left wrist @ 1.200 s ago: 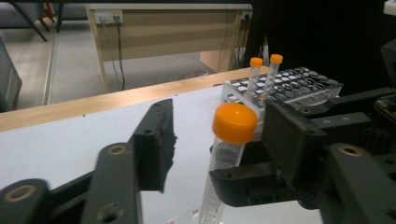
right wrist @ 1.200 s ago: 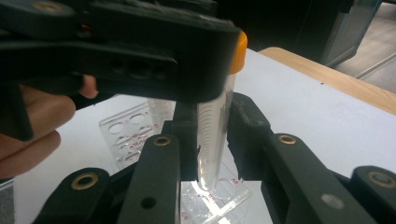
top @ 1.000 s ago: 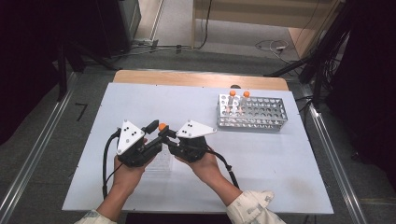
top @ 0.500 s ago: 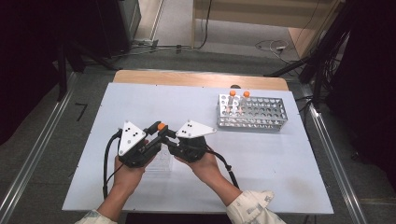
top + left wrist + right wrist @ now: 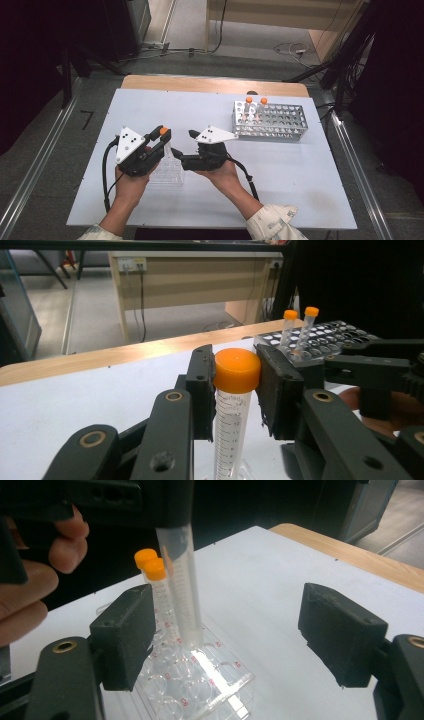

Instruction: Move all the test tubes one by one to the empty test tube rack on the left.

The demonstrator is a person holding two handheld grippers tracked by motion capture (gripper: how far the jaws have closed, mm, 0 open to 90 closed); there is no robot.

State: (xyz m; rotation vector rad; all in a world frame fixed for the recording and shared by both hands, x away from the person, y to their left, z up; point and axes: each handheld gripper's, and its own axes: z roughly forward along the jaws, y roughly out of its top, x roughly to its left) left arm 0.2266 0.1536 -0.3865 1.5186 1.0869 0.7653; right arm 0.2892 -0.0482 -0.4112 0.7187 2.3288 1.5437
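Your left tongs [image 5: 235,385] grip an orange-capped tube [image 5: 233,415] by its cap, upright over the clear rack [image 5: 200,680]. Your right tongs [image 5: 240,630] stand open beside it, empty.

Grey concrete floor [image 5: 50,165] around the white-topped desk [image 5: 300,175] with a pale wooden far edge, metal rails [image 5: 30,175] along both sides, black cables [image 5: 220,30] trailing beyond, light wooden cabinet [image 5: 195,280] (wall sockets on it), dark surroundings
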